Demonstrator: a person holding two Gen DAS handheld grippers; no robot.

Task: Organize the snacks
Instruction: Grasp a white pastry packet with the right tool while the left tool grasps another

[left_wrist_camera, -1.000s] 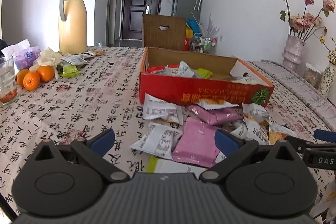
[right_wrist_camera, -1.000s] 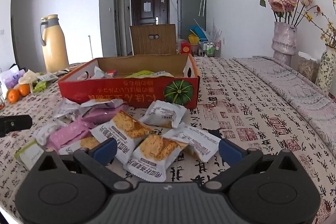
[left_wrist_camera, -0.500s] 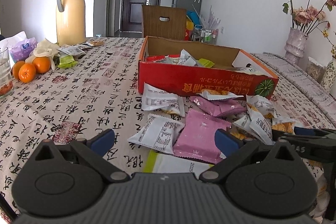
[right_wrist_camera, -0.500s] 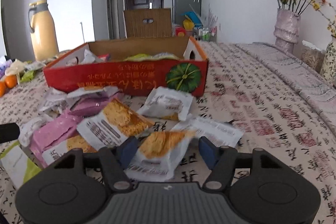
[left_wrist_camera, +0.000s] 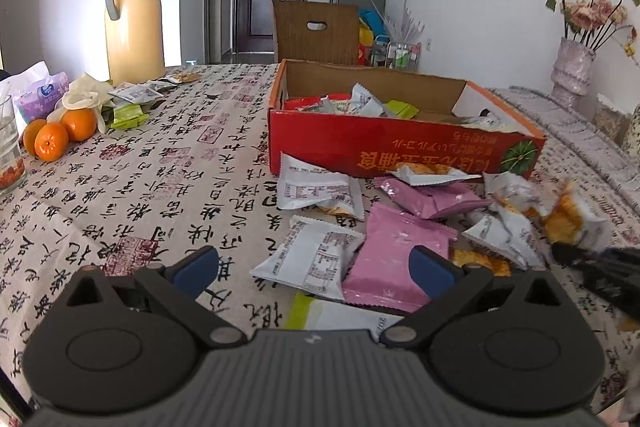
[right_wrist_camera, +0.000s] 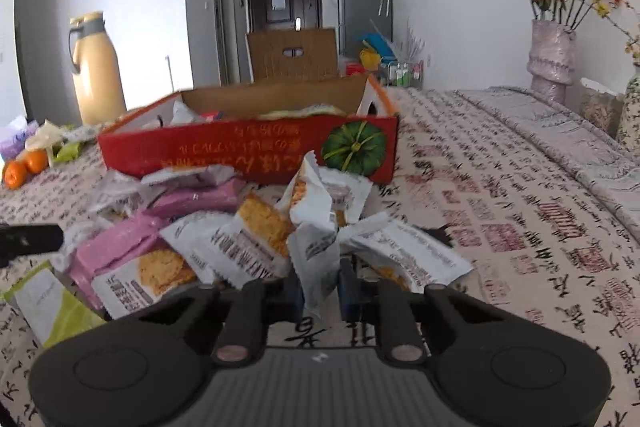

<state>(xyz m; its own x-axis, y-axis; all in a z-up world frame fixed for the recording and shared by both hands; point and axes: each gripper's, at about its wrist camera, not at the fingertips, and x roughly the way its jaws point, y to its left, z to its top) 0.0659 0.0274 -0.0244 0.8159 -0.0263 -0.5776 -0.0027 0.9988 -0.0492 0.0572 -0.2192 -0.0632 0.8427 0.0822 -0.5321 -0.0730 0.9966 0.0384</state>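
Right claw (right_wrist_camera: 320,293) pinches a white cracker packet (right_wrist_camera: 316,223), lifted upright over the pile at 6 o'clock of the red box (right_wrist_camera: 248,151). Left claw (left_wrist_camera: 314,263) spread wide, holding nothing, low over a pink packet (left_wrist_camera: 394,263) on the worktop (left_wrist_camera: 160,179). Oranges (left_wrist_camera: 56,135) at 9 o'clock.
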